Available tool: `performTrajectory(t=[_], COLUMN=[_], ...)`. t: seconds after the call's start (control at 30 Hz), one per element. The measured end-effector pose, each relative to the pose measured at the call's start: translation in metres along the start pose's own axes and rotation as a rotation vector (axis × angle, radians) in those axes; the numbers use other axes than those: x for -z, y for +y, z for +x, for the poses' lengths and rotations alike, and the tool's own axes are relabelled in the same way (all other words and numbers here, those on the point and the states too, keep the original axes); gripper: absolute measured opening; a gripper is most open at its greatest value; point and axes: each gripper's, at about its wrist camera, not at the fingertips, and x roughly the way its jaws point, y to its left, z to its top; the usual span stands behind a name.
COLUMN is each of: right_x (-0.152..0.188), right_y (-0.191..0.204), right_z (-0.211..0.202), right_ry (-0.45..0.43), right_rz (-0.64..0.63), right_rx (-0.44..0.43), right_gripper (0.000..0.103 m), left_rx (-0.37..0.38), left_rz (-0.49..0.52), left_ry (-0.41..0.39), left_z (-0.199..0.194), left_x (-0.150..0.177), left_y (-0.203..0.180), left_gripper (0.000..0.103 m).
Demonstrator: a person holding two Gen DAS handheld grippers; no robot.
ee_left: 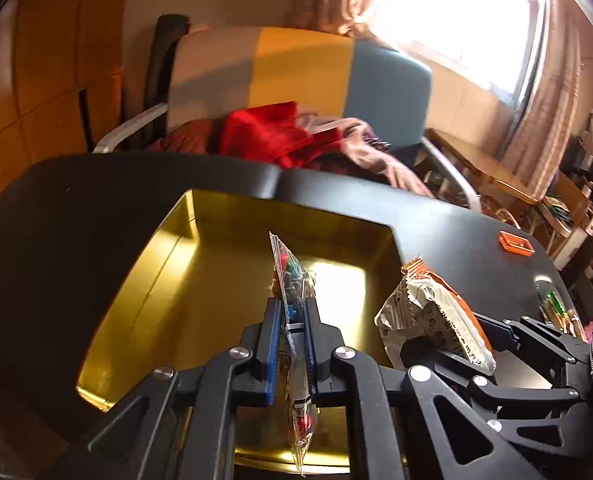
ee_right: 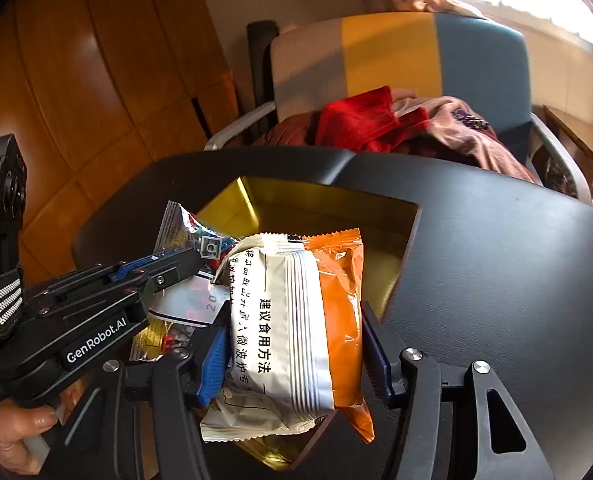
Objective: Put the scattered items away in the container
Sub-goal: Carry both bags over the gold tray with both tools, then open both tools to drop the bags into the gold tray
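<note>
Left wrist view: your left tongs (ee_left: 292, 320) clamp a clear packet of small bricks (ee_left: 290, 276) above the gold tray (ee_left: 168, 264). Right tongs (ee_right: 296, 344) grip the orange-and-white snack pouch (ee_right: 296, 320) over the tray's near edge. Judged step: delivery. Next, lower each load inside the tray walls, then release. An orange block (ee_left: 516, 243) lies on the bench (ee_left: 456, 236), beyond the tray's right wall.

Looked like lived-in home room. Landmark: black matte table (ee_left: 76, 200). Behind table stood armchair with grey, yellow and blue upholstered back (ee_left: 296, 68), red and brown clothes (ee_left: 280, 136) heaped on seat. Beyond armchair, sunlit window (ee_left: 468, 8) with pinkish curtains (ee_left: 552, 92). Left of table, glossy orange wooden wall panels (ee_right: 76, 80).
</note>
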Motion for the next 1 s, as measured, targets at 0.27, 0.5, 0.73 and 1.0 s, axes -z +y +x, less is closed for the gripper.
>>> performTrajectory(t=[0.27, 0.5, 0.73, 1.0], right_x=[0.004, 0.005, 0.011, 0.004], right_y=[0.013, 0.018, 0.015, 0.012], right_z=[0.035, 0.048, 0.051, 0.035], right_ry=[0.073, 0.107, 0.122, 0.075], right_rz=[-0.027, -0.038, -0.018, 0.011], right_rx=[-0.009, -0.008, -0.008, -0.013], right_gripper=[0.059, 0.059, 0.061, 0.061], left_rx=[-0.05, -0.072, -0.081, -0.061], left_rz=[-0.023, -0.05, -0.064, -0.082], left_ry=[0.009, 0.014, 0.008, -0.024], left_z=[0.008, 0.012, 0.01, -0.006], left_x=[0.007, 0.007, 0.007, 0.003], left_y=[0.019, 0.028, 0.035, 0.037], left_gripper=[0.011, 0.013, 0.015, 0.023])
